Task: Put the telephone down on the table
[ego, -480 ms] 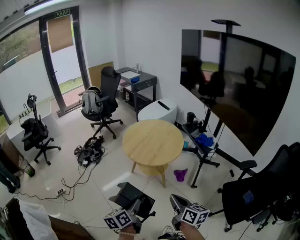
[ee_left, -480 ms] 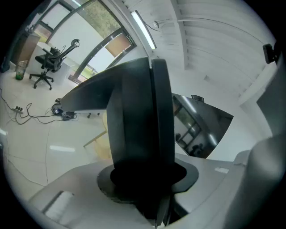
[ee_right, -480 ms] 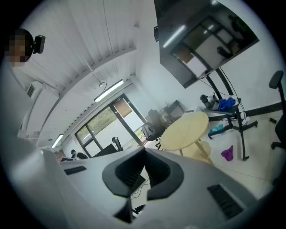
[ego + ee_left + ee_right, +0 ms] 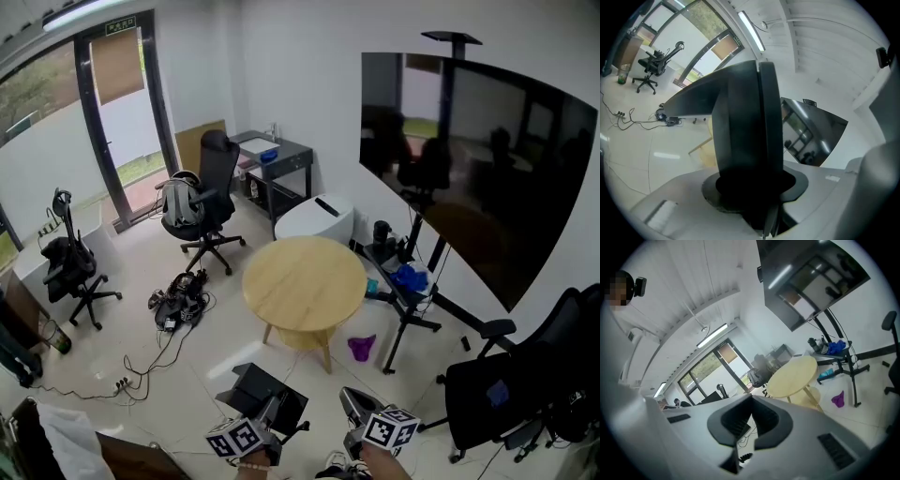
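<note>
The telephone (image 4: 261,388) is a black, flat-bodied set held low at the bottom of the head view, above the floor and short of the round wooden table (image 4: 305,281). My left gripper (image 4: 266,412) is shut on it. In the left gripper view the telephone (image 4: 745,131) fills the middle, standing upright between the jaws of the left gripper (image 4: 754,187). A strip of the table (image 4: 704,151) shows behind it. My right gripper (image 4: 354,405) is beside the left one. In the right gripper view the right gripper (image 4: 749,416) is shut with nothing in it, and the table (image 4: 794,376) lies ahead.
A large dark screen (image 4: 469,159) on a stand rises right of the table. A purple scrap (image 4: 360,349) lies on the floor by the table leg. Office chairs (image 4: 211,202) and a heap of cables (image 4: 178,302) are to the left, and another black chair (image 4: 525,384) is at the right.
</note>
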The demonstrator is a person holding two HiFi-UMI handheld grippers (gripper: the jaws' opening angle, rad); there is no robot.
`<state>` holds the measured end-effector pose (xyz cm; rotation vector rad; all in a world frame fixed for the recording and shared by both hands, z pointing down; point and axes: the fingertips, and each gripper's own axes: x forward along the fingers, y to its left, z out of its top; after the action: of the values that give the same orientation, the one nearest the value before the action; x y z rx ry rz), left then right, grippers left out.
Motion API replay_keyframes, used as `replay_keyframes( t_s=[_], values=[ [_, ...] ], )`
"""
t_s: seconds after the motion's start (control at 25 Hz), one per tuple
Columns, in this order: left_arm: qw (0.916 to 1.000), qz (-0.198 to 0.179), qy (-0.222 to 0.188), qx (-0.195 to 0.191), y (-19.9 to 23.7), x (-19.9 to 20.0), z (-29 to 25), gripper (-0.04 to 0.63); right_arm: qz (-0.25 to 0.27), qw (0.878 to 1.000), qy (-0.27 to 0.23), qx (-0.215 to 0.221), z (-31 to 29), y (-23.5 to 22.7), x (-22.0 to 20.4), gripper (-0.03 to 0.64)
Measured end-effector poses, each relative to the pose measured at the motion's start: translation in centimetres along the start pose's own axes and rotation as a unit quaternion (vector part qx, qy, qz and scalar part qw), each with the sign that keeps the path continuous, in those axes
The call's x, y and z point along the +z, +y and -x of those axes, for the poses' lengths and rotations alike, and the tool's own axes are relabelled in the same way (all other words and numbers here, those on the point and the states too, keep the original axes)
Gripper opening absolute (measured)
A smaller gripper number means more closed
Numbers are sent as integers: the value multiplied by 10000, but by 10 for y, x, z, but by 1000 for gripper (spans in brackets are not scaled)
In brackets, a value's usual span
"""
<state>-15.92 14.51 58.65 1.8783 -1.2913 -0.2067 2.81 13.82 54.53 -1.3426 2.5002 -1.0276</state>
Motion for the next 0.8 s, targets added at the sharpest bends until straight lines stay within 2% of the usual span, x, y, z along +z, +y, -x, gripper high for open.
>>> replay_keyframes(
  t_s=[0.56,0.8],
  values=[
    [9998,35,-155,94,-23,7,-39,164,-191,9997,92,121,-13,-45,27,3],
    [9994,120,-252,192,-30,-2,-52,164,-216,9994,232,170,-11,-68,33,3]
  ],
)
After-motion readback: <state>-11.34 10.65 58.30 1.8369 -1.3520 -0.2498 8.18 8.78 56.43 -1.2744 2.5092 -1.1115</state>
